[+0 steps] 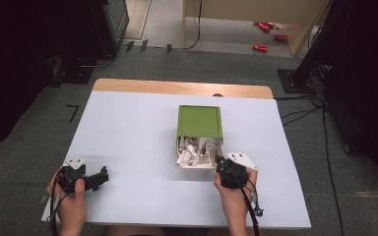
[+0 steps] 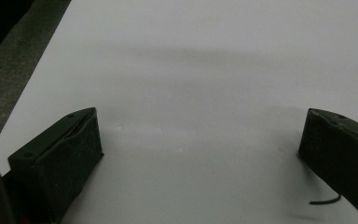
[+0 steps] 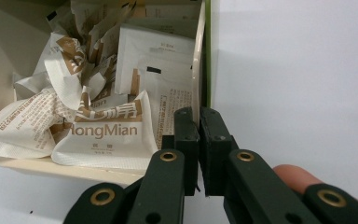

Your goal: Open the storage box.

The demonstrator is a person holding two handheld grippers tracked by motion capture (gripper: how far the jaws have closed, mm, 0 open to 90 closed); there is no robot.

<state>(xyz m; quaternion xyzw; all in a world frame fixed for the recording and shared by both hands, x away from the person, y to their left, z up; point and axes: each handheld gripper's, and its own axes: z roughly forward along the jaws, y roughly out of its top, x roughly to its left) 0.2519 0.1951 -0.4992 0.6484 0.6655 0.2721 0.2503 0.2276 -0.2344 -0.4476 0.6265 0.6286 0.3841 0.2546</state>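
A box stands at the table's middle, its green lid [image 1: 200, 121] over the far part and the cream tray [image 1: 197, 166] showing at the near end. Crumpled white sachets [image 1: 194, 150] with brown print fill the tray. My right gripper [image 1: 220, 160] is at the tray's near right corner. In the right gripper view its jaws [image 3: 199, 114] stand together, pinching the tray's thin right wall [image 3: 199, 70], with the sachets [image 3: 102, 135] just to their left. My left gripper [image 1: 98, 178] lies on the table at the near left, open wide [image 2: 200, 140] with only bare tabletop between its jaws.
The white table [image 1: 138, 142] has a wooden strip [image 1: 177, 87] along its far edge. Beyond it, red objects [image 1: 266, 34] lie on the floor. Cables [image 1: 320, 113] trail over the grey carpet to the right, and dark equipment stands at both far corners.
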